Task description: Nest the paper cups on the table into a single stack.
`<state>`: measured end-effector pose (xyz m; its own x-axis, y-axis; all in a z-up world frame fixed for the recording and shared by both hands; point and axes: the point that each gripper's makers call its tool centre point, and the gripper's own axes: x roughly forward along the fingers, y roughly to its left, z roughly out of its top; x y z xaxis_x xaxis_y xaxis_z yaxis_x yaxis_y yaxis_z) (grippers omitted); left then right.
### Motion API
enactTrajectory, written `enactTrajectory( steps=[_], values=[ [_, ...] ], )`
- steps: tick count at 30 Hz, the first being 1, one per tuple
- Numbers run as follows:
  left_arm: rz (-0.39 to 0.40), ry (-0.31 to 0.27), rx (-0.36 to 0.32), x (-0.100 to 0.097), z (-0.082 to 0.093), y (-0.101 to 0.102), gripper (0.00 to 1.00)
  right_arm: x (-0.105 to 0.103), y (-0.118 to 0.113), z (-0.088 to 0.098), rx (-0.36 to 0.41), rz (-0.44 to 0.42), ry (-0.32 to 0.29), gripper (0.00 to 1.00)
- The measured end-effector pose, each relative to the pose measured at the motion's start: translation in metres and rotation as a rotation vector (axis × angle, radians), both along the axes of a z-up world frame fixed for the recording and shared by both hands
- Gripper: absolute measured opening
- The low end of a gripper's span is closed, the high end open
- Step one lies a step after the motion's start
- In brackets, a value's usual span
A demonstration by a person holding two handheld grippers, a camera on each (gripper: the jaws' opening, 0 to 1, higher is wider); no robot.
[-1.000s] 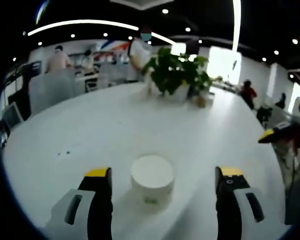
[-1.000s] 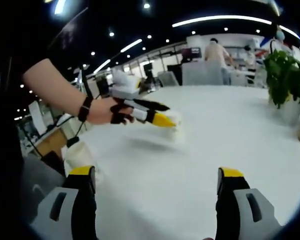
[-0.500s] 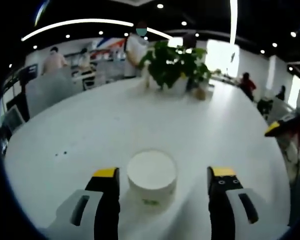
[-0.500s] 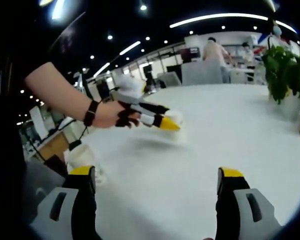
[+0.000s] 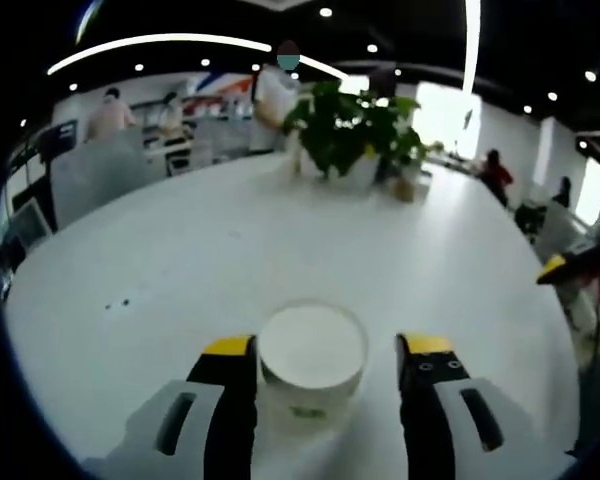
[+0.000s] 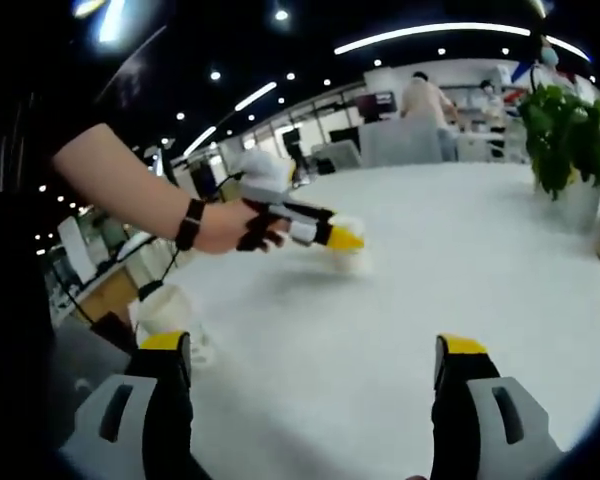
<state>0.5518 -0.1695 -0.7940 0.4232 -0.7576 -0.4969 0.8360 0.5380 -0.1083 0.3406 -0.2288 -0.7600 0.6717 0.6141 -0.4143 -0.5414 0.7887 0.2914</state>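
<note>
L gripper [image 5: 327, 352] jaws narrow round white paper cup [image 5: 311, 355] — inverted; R gripper [image 6: 312, 350] wide.

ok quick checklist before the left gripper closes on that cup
1. Cup between the left gripper jaws: ok.
2. Left jaws touching the cup: cannot tell, they stand close on both sides.
3. Cup upright or upside down on the table: cannot tell.
4. Right gripper open with nothing between its jaws: ok.
5. Second cup waiting near the table edge: ok.
6. Plant far from the cup: ok.
</note>
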Motion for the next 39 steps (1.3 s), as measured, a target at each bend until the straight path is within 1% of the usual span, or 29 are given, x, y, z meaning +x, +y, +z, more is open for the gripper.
enactTrajectory(
  steps=[5, 9, 11, 13, 24, 31, 33, 36, 37, 39],
  values=[
    [-0.007, -0.011, 0.021, 0.000, -0.001, 0.003, 0.46, 0.000, 0.002, 0.001, -0.001, 0.003, -0.002, 1.00],
    [-0.012, -0.015, 0.018, 0.001, 0.001, 0.004, 0.40, 0.001, 0.002, 0.001, 0.006, -0.002, 0.000, 1.00],
    [-0.004, -0.003, 0.004, 0.003, 0.001, 0.005, 0.40, 0.001, 0.002, 0.001, 0.011, -0.006, 0.004, 1.00],
    [-0.005, -0.003, 0.006, 0.003, 0.001, 0.005, 0.40, 0.002, 0.002, 0.002, 0.018, -0.009, 0.001, 1.00],
    [-0.021, -0.016, -0.014, 0.002, 0.008, 0.004, 0.38, 0.001, 0.004, 0.003, 0.014, -0.005, 0.003, 1.00],
    [-0.016, -0.020, -0.029, 0.001, 0.019, 0.007, 0.38, 0.001, 0.007, 0.006, 0.010, 0.001, -0.003, 1.00],
    [-0.013, -0.011, -0.048, 0.000, 0.023, 0.008, 0.38, 0.001, 0.009, 0.008, 0.010, 0.002, -0.005, 1.00],
    [-0.017, -0.012, -0.057, -0.002, 0.029, 0.011, 0.38, 0.001, 0.012, 0.010, 0.012, 0.001, -0.009, 1.00],
    [-0.015, -0.004, -0.073, -0.003, 0.032, 0.011, 0.38, 0.002, 0.013, 0.011, 0.014, 0.001, -0.011, 0.99],
    [-0.014, -0.001, -0.076, -0.003, 0.035, 0.014, 0.38, 0.002, 0.015, 0.013, 0.017, 0.001, -0.015, 0.99]
  ],
)
